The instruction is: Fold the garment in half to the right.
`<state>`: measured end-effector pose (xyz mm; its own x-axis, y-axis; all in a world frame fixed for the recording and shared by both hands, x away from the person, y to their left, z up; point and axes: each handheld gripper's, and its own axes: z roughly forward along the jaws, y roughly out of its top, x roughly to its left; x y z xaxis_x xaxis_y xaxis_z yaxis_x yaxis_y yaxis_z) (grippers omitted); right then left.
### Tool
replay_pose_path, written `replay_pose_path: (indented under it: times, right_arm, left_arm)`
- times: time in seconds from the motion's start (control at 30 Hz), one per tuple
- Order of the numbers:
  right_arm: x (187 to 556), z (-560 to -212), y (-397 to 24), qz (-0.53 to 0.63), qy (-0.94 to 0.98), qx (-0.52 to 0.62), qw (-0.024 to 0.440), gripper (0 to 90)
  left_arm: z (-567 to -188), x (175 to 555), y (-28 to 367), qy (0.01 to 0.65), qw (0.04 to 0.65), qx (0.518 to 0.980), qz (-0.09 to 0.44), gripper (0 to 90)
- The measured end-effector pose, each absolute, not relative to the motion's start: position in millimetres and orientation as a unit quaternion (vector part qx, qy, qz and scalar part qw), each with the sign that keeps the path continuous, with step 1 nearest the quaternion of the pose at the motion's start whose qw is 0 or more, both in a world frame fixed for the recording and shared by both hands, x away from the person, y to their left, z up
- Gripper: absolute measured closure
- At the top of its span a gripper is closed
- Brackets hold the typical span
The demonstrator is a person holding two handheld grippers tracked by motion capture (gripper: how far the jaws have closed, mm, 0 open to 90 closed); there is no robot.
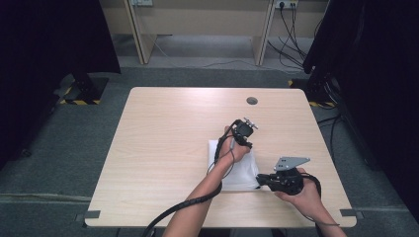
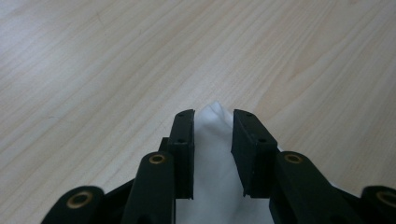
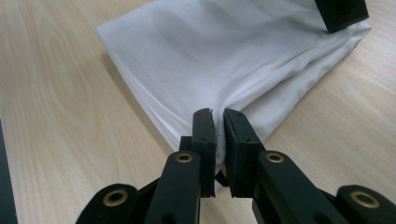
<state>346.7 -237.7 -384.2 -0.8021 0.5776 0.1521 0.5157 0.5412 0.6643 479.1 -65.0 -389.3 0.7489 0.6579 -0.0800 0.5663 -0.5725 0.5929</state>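
A folded white cloth (image 1: 240, 172) lies on the wooden table (image 1: 168, 128), right of centre near the front. My left gripper (image 1: 247, 144) stands over its far right corner; in the left gripper view the cloth (image 2: 212, 186) rises in a bunched peak between the jaws, and the left gripper (image 2: 213, 119) is shut on it. My right gripper (image 1: 260, 179) lies at the near right corner. In the right gripper view the right gripper (image 3: 219, 114) stands nearly closed, pinching the layered edge of the cloth (image 3: 210, 56). A black finger (image 3: 341, 11) of the left gripper presses the far corner.
A round cable hole (image 1: 252, 100) sits near the table's far edge. Bare wood stretches left of the cloth. Dark curtains stand at both sides, with a pale desk (image 1: 202, 19) and cables (image 1: 291, 44) on the floor behind.
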Motion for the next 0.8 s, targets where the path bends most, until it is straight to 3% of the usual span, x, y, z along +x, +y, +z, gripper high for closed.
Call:
replay_pose_path:
  times: [0.8]
  right_arm:
    - [341.0,-387.6,-240.8,0.328,0.892,0.308,0.049,82.0]
  left_arm:
    - [-395.1,477.6,-70.5,0.343,0.304,0.886,0.076,67.5]
